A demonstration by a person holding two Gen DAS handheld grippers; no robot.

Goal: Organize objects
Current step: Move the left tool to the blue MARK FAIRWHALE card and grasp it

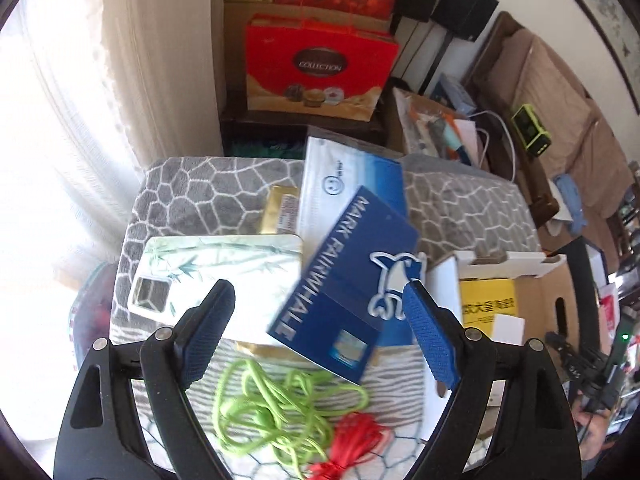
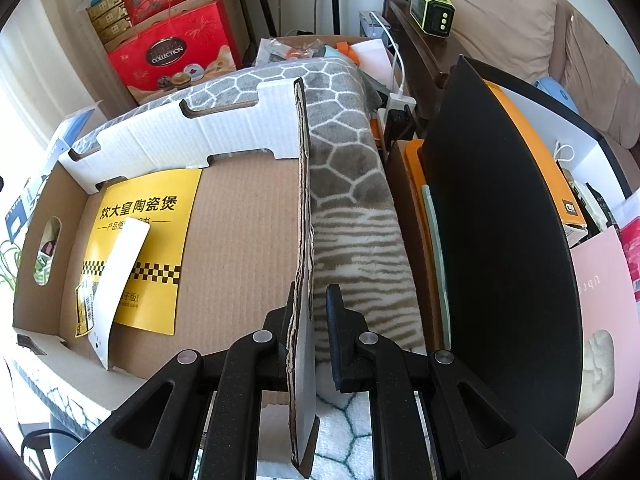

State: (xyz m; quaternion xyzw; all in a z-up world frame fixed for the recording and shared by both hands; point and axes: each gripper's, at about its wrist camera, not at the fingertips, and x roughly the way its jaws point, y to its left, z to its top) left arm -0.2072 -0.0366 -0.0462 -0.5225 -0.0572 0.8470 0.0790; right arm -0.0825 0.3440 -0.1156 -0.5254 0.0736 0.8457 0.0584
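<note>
My left gripper (image 1: 320, 292) is open over a pile on a grey patterned blanket (image 1: 460, 208). A blue "MARK FAIRWHALE" box (image 1: 348, 280) lies tilted and blurred between its spread fingers, with neither pad pressing on it. Under it are a white tin with bamboo print (image 1: 224, 272), a white-and-blue mask box (image 1: 340, 180) and a gold packet (image 1: 280, 208). Green cord (image 1: 272, 408) and red cord (image 1: 356, 440) lie nearer the camera. My right gripper (image 2: 310, 300) is shut on the upright side wall (image 2: 304, 200) of an open cardboard box (image 2: 240, 220), which holds a yellow leaflet (image 2: 148, 232) and a white paper strip (image 2: 120, 280).
The cardboard box (image 1: 540, 304) sits just right of the pile. A large black panel (image 2: 500, 240) and an orange box (image 2: 412, 168) stand right of the blanket. Red gift boxes (image 1: 320, 64) are stacked behind, a curtain (image 1: 80, 120) hangs at the left, and a sofa (image 2: 520, 20) is at the back right.
</note>
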